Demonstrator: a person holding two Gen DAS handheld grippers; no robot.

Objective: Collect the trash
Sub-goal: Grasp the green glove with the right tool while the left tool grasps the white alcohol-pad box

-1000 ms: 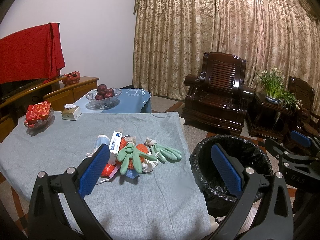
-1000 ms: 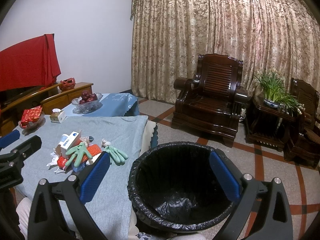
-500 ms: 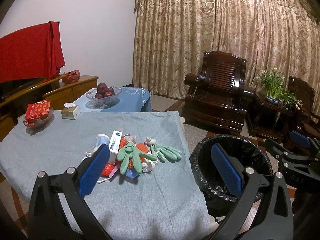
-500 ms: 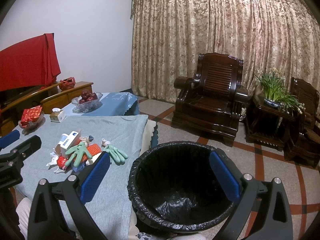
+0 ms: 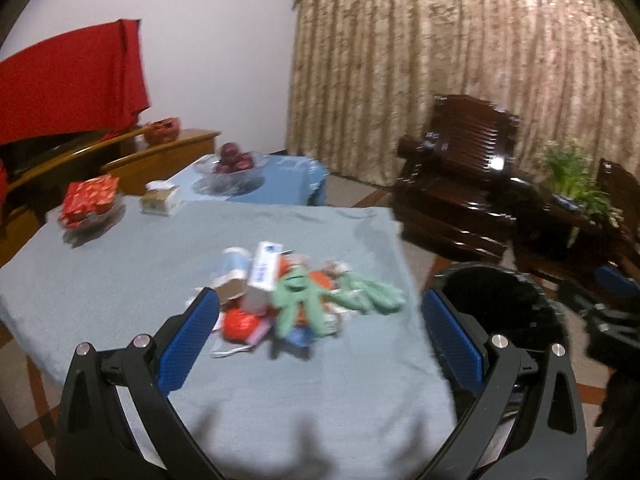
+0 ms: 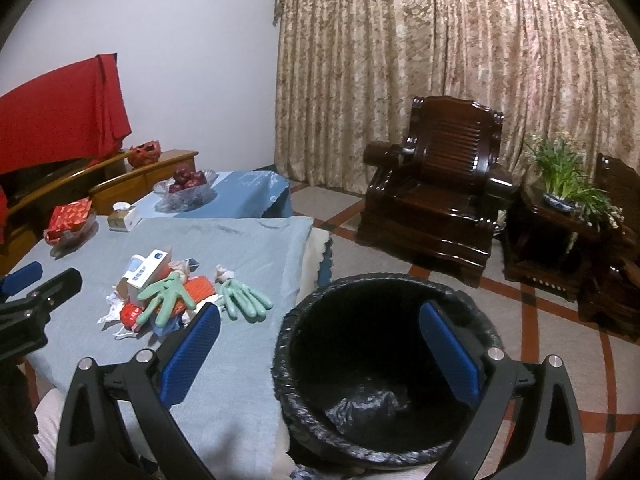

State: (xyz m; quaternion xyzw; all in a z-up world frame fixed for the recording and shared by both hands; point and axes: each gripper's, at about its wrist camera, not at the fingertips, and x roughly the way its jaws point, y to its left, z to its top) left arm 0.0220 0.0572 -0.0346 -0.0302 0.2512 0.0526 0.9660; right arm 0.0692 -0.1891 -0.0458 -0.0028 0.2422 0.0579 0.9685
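While both tools hang unloaded above the scene, the left gripper has its jaws spread wide and empty, with the trash pile lying ahead of and between its fingers on the grey-blue tablecloth. The right gripper is likewise spread and holds nothing; the black-lined bin sits directly ahead of and below it, beside the table's edge. The pile mixes a white carton, two green gloves, red wrappers and limp scraps, all overlapping. Likely faults, as judged from this layout: a pinch on the topmost glove may drag neighbouring pieces across the cloth or off the table; the soft cloth itself may bunch into the jaws if the fingers descend too low; the tilted carton may tip away from a one-sided contact. The left wrist view is motion-blurred, so fine placement is uncertain.
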